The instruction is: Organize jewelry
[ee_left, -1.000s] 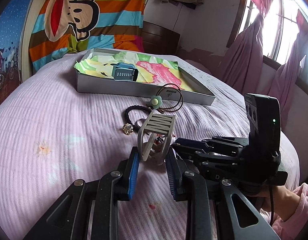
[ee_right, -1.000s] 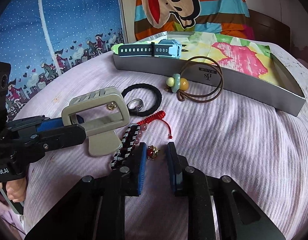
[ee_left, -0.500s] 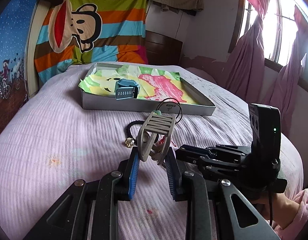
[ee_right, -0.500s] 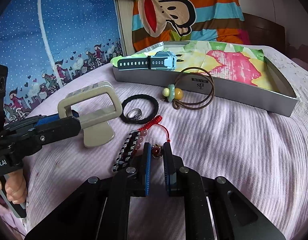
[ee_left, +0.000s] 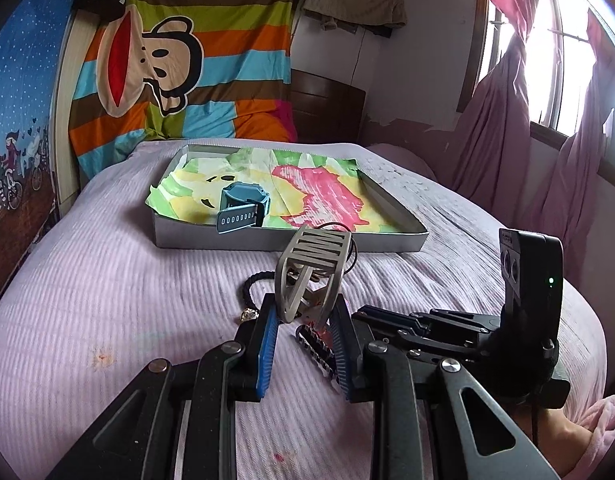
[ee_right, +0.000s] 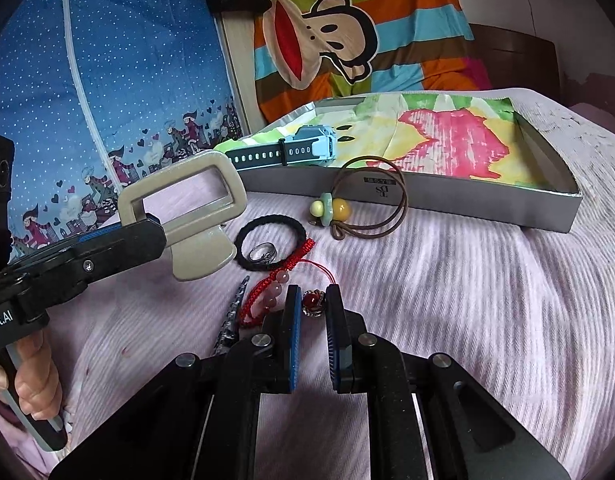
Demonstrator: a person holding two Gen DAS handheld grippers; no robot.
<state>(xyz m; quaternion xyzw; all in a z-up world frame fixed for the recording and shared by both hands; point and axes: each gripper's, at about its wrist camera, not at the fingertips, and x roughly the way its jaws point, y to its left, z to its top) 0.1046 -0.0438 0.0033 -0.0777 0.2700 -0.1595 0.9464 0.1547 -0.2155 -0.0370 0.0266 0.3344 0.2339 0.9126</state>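
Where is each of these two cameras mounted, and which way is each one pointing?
Left wrist view: sits on the left tool, looking across the lilac bed at the shallow grey cardboard box; the right tool shows.
Right wrist view: sits on the right tool, facing the same box; the left tool and a hand show.
Both share the beige plastic hair claw and blue watch.

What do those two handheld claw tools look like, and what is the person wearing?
Both are black angular frames with silver screws and blue ribbed fingertip pads. The left gripper carries white "bot.AI" lettering; the right gripper has a black box with a green light. A fluffy pink sleeve shows.
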